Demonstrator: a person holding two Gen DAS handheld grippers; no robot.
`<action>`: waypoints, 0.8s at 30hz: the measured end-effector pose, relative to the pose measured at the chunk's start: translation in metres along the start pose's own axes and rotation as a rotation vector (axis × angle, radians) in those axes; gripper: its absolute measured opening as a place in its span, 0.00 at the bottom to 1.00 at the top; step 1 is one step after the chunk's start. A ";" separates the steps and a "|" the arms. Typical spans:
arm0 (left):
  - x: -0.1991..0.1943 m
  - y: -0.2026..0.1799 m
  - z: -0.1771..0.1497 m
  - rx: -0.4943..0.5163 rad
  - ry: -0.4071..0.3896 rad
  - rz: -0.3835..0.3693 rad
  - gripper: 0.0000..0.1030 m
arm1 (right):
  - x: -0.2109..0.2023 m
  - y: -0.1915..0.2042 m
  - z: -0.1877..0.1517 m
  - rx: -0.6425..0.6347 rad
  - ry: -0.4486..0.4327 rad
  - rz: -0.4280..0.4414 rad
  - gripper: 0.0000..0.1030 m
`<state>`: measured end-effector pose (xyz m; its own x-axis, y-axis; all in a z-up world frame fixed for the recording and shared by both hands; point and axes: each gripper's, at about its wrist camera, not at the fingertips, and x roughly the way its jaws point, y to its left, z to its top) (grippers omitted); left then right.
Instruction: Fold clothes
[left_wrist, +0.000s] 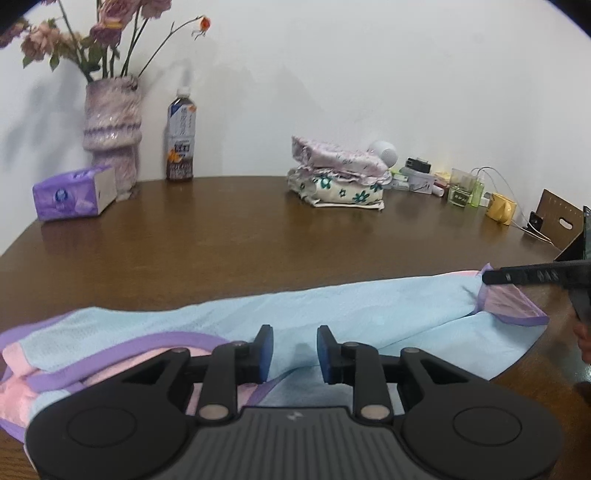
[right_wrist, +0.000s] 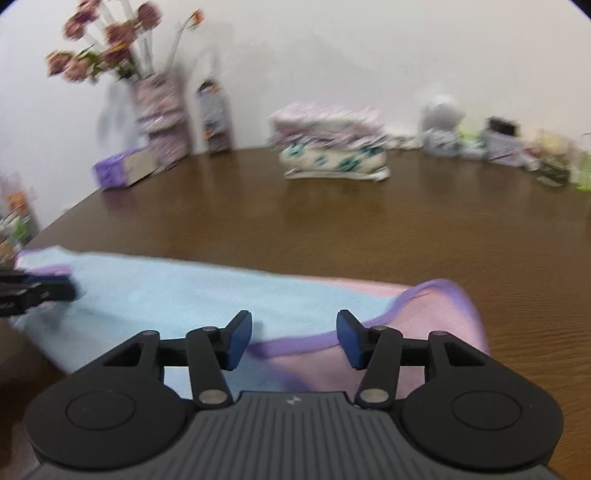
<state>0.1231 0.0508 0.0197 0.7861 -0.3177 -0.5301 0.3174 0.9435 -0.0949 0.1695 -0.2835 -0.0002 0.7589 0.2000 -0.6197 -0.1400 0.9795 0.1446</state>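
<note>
A brown table (left_wrist: 258, 229) carries a light blue, pink and purple garment (left_wrist: 332, 314) stretched along its near edge. A folded stack (left_wrist: 338, 177) sits further back. Both the left gripper (left_wrist: 294, 350) and right gripper (right_wrist: 294, 341) hover over the garment, jaws apart, empty.

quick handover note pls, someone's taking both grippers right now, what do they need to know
Left gripper: open, empty, over the light blue mesh garment with purple trim and pink panels.
Right gripper: open, empty, at the garment's pink end.
The garment lies in a long strip along the near edge of the brown wooden table.
Done: floral folded clothes stack by the wall.
Left: finish folding the strip.
</note>
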 end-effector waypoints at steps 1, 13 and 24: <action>-0.001 -0.003 0.001 0.007 -0.003 -0.003 0.26 | 0.000 -0.005 0.002 0.017 -0.001 -0.013 0.50; 0.009 -0.014 0.000 0.022 0.027 -0.008 0.27 | 0.024 -0.040 0.027 0.117 0.025 -0.043 0.02; 0.010 -0.009 0.002 0.015 0.026 0.025 0.32 | -0.013 -0.032 0.015 0.126 -0.060 0.014 0.26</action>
<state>0.1285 0.0388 0.0168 0.7795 -0.2917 -0.5543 0.3063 0.9494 -0.0690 0.1735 -0.3177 0.0148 0.7950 0.2080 -0.5699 -0.0727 0.9653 0.2509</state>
